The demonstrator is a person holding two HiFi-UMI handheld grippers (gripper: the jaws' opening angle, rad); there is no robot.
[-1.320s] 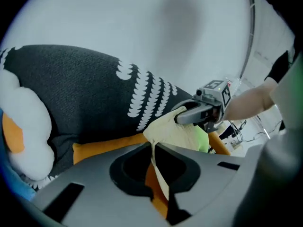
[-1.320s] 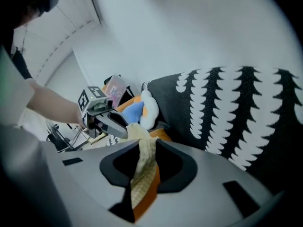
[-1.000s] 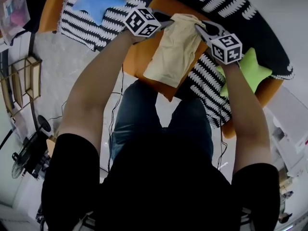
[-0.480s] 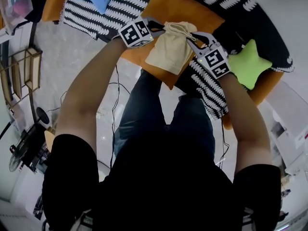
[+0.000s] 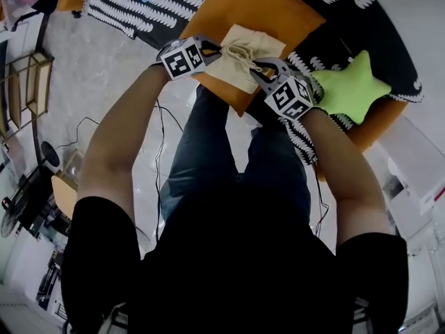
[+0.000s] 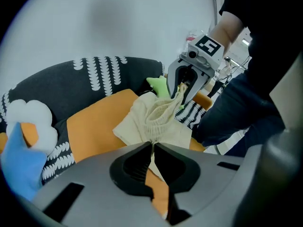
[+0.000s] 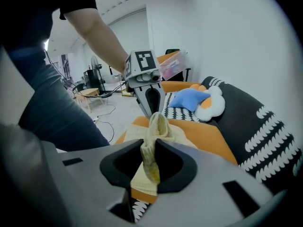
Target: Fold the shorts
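Both of my grippers have come in closer to each other since a second ago, and the cloth between them, which hung as a long flat panel then, is now gathered short and bunched. My left gripper [image 5: 222, 48] has its jaws pressed almost together on a thin edge of the beige fabric shorts [image 5: 243, 62], and in the left gripper view that edge runs up from the jaws into the gathered elastic waistband. My right gripper [image 5: 257, 70] is pinching a thicker fold of the same shorts, and the right gripper view shows a wad of the cloth standing up between its jaws. The two grippers face each other across the garment, left at its left end and right at its right end. The shorts lie crumpled over the near corner of a flat orange rectangular cushion [image 5: 268, 9], their cord knotted near the middle. This cushion rests on a black sofa with white leaf-like markings [image 5: 351, 16]. A lime green star-shaped plush pillow [image 5: 348, 88] lies just to the right of my right gripper's marker cube. In the right gripper view a blue star-shaped plush pillow [image 7: 189, 98] and a white cloud-shaped pillow [image 7: 211, 107] sit further along the sofa, well apart from the shorts. My legs in blue jeans [image 5: 201, 158] stand just beside the cushion's corner, on a pale grey floor [image 5: 97, 75].
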